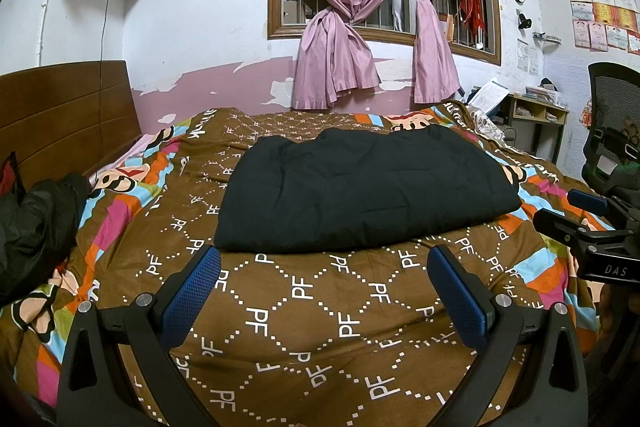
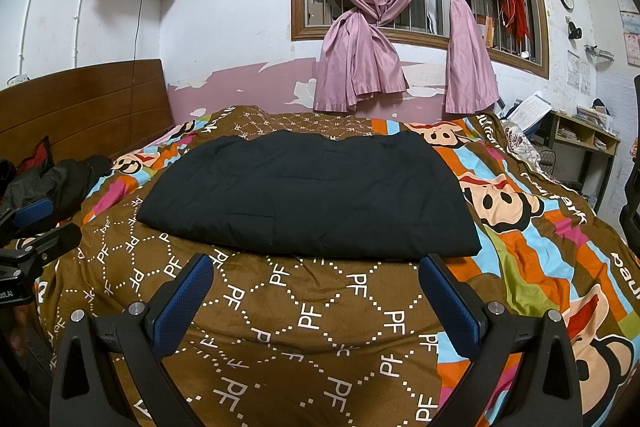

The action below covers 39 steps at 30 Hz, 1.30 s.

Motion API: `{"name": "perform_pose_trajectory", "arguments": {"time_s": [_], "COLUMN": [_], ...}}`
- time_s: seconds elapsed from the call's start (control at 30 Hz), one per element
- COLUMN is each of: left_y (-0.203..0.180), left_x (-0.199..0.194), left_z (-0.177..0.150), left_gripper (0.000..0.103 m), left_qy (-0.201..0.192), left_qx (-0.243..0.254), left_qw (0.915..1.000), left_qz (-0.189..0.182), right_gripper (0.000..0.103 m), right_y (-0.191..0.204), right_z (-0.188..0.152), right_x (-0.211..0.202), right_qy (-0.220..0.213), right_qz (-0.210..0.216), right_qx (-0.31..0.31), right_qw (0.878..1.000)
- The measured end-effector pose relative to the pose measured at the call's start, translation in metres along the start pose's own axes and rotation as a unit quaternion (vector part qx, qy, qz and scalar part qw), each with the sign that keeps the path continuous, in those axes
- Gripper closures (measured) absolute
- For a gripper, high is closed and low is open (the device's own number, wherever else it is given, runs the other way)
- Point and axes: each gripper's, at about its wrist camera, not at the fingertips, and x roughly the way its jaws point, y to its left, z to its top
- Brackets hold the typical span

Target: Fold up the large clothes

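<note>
A large black garment [image 1: 360, 187] [image 2: 312, 195] lies folded into a thick rectangle on the patterned bedspread [image 1: 304, 311] [image 2: 320, 323]. My left gripper [image 1: 324, 259] hovers just short of its near edge, open, with nothing between the blue pads [image 1: 192, 291]. The right gripper [image 2: 316, 267] is likewise open and empty, a little in front of the same edge. Each gripper shows in the other's view: the right one [image 1: 588, 219] at the right border, the left one [image 2: 36, 223] at the left border.
A second dark garment [image 1: 36, 223] [image 2: 60, 179] is heaped at the left by the wooden headboard [image 1: 60, 115]. A black mesh chair [image 1: 612, 131] and a small shelf [image 1: 540, 115] stand right of the bed. Pink curtains [image 1: 360, 7] hang over the window behind.
</note>
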Motion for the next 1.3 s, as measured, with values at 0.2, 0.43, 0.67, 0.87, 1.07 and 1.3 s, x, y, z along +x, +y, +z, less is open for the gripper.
{"name": "perform_pose_trajectory", "arguments": {"time_s": [0.2,0.43,0.67,0.87,1.07,1.3], "left_y": [0.0014,0.0,0.0002,-0.0006,-0.0009,-0.0011], "left_x": [0.0006,0.0001,0.0,-0.0003,-0.0025,-0.0039], "left_z": [-0.0003,-0.0005,-0.0001,-0.0014,-0.0055,-0.0056], "left_gripper": [0.002,0.002,0.002,0.002,0.002,0.002], "left_qy": [0.0,0.0,0.0,0.001,-0.005,-0.005], "left_qx": [0.0,0.0,0.001,0.001,0.007,0.004], "left_qw": [1.0,1.0,1.0,1.0,0.9999,1.0], "left_qz": [0.0,0.0,-0.001,-0.003,-0.006,0.0], "right_gripper": [0.0,0.0,0.0,0.0,0.0,0.0], "right_y": [-0.0003,-0.0006,-0.0003,-0.0002,0.0,0.0], "right_z": [0.0005,0.0004,0.0004,0.0007,0.0007,0.0007], "right_x": [0.0,0.0001,0.0001,0.0003,0.0003,0.0007], "right_qy": [0.0,0.001,0.001,0.001,0.001,0.001], "right_qz": [0.0,0.0,0.0,0.0,0.0,0.0], "right_qx": [0.0,0.0,0.0,0.0,0.0,0.0], "right_qw": [1.0,1.0,1.0,1.0,1.0,1.0]}}
